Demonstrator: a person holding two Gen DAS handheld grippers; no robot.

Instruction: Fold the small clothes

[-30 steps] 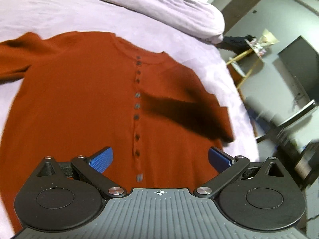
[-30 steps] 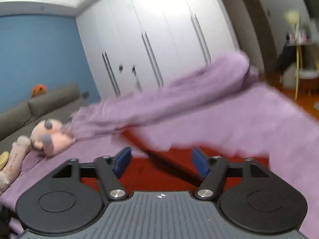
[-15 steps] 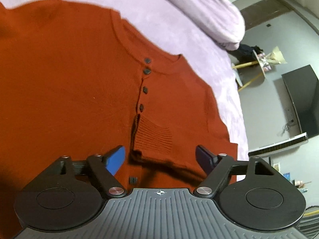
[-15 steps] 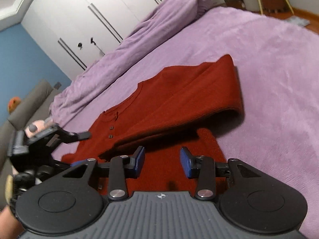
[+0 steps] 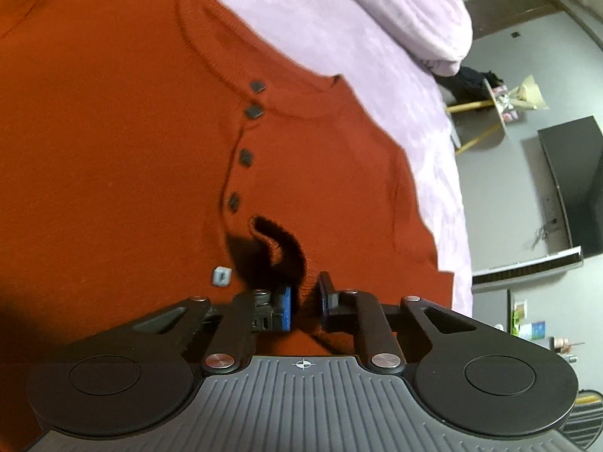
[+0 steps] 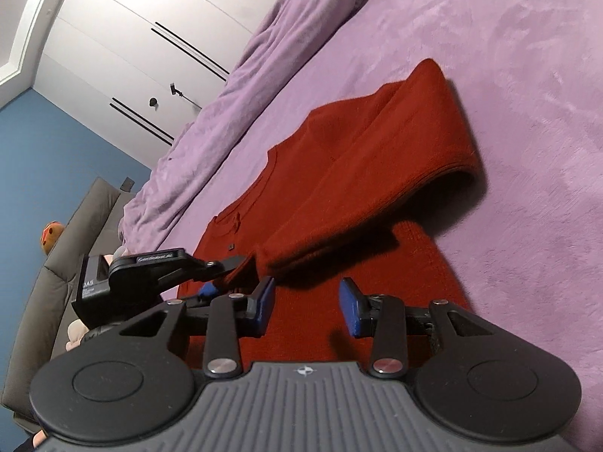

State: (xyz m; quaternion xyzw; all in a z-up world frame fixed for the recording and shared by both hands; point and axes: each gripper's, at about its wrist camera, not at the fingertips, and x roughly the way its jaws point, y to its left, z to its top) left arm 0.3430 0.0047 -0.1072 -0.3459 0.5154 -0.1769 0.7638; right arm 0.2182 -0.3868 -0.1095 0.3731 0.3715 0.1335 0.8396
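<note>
The cardigan (image 5: 124, 158) lies front-up on the bed (image 6: 527, 75), its button row running down from the collar. One sleeve (image 6: 380, 173) is already brought across the chest, its cuff end lying near the middle of the button row; that looks like the first fold. The other sleeve is out of view, so I cannot tell whether it is folded. By my reading the body has yet to be doubled over, so the task is at an early stage.

The left gripper (image 5: 304, 303) has its fingers closed on the sleeve's cuff, just below the fourth button. The fabric bunches up into a dark curl in front of the pads. The right gripper (image 6: 306, 306) hovers over the cardigan's lower part, beside the cuff, with fingers apart and nothing between them.

The cardigan is a rust-red fine knit, soft and limp, with small dark square buttons (one pale button (image 5: 221, 275) sits by the cuff). The folded sleeve forms a rounded loop at its bend rather than a crease. The bed cover is a plush lilac fleece, and a rumpled duvet (image 6: 245, 75) of the same colour lies beyond the collar.
</note>
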